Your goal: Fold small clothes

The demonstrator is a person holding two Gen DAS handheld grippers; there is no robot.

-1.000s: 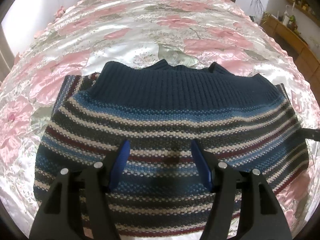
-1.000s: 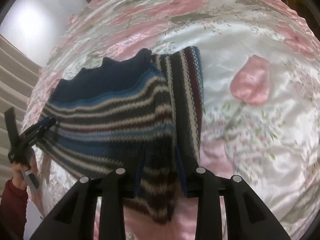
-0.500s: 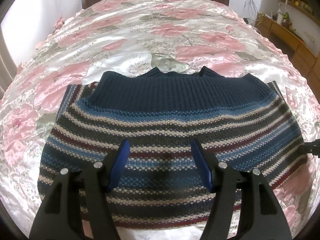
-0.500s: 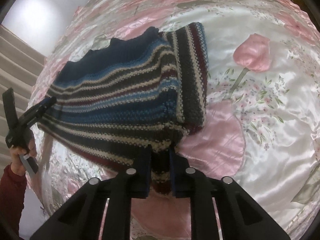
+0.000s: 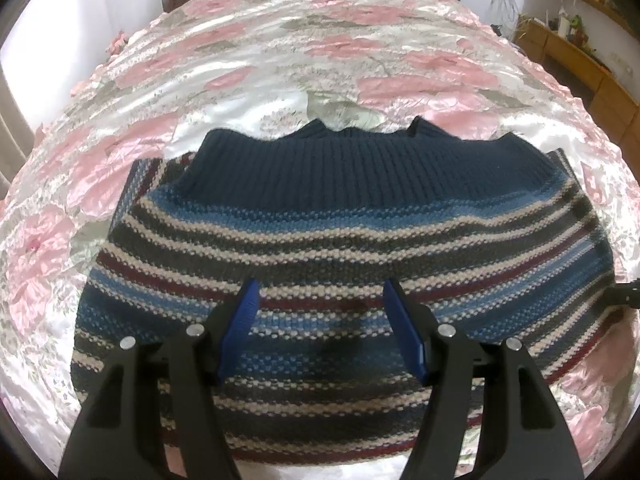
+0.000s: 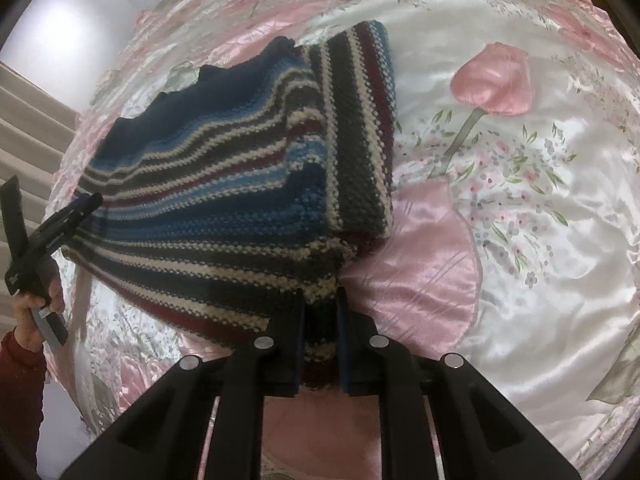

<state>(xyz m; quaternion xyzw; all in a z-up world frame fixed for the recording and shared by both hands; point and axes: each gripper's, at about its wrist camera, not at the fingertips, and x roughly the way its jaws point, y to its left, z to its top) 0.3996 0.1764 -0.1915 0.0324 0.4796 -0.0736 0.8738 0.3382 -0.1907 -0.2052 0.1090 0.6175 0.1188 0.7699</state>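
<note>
Starting at the left, a hand (image 6: 38, 304) in a red sleeve (image 6: 18, 384) was seen in the right wrist view, holding the left gripper (image 5: 320, 312) at the left end of the sweater (image 5: 328, 248). The fingers (image 5: 240, 324) of that gripper were spread wide with nothing between them; striped knit lay directly below and ahead of them. The sweater was recorded lying on the flowered bedspread (image 5: 312, 52), partly folded, its dark blue ribbed band at the far edge and its long axis running left to right across the left wrist view. A narrower striped panel was noted doubled over at the right end. Further right, the right gripper (image 6: 320, 320) was found closed on the near right corner of the sweater, a bunch of knit pinched between its fingers. The decisive relation was judged to be this: the near edge is held only at the right, while the left gripper is over the cloth but not gripping. A matching grip at the left was judged necessary before the near edge could be carried toward the ribbed band.
</note>
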